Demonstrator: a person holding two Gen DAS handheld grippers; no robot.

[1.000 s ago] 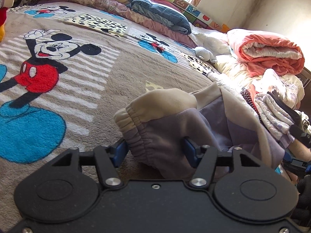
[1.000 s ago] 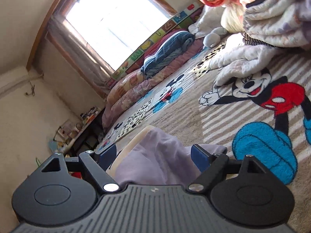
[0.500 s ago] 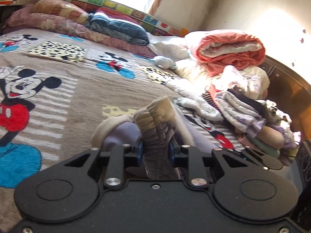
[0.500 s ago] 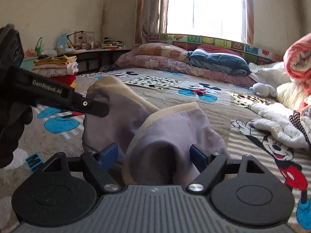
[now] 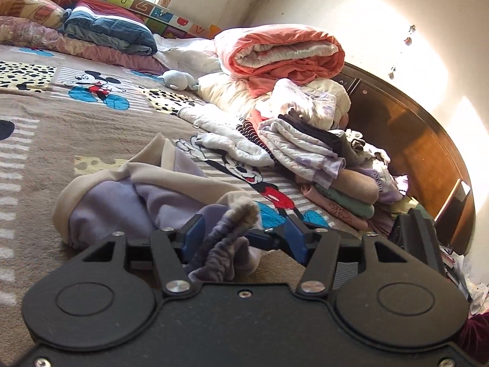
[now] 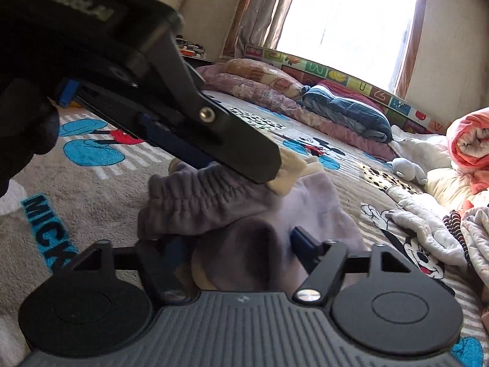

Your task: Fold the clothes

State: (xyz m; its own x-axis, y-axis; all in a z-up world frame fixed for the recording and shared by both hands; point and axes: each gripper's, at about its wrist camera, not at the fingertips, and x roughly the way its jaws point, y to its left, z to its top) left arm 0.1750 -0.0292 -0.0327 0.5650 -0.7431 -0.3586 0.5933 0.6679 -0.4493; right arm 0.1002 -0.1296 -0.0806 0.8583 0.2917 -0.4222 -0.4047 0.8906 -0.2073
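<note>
A lilac garment with cream trim (image 5: pixel 128 195) lies bunched on the Mickey Mouse blanket (image 5: pixel 45 128). My left gripper (image 5: pixel 243 238) is open, its blue pads wide apart, with the garment's gathered cuff (image 5: pixel 232 229) loose between them. In the right wrist view the left gripper (image 6: pixel 238 156) hangs over the gathered cuff (image 6: pixel 195 205). My right gripper (image 6: pixel 241 241) is open, and the lilac garment (image 6: pixel 244 244) lies between its fingers.
A stack of folded clothes (image 5: pixel 330 171) sits at the right by the wooden headboard (image 5: pixel 412 140). A rolled orange quilt (image 5: pixel 284 52) and cream bedding lie behind it. Pillows and a blue blanket (image 6: pixel 345 110) line the window side.
My left gripper was shut on the gathered cuff half a second ago and has now opened and let it go. Both grippers have come lower and closer together over the garment.
</note>
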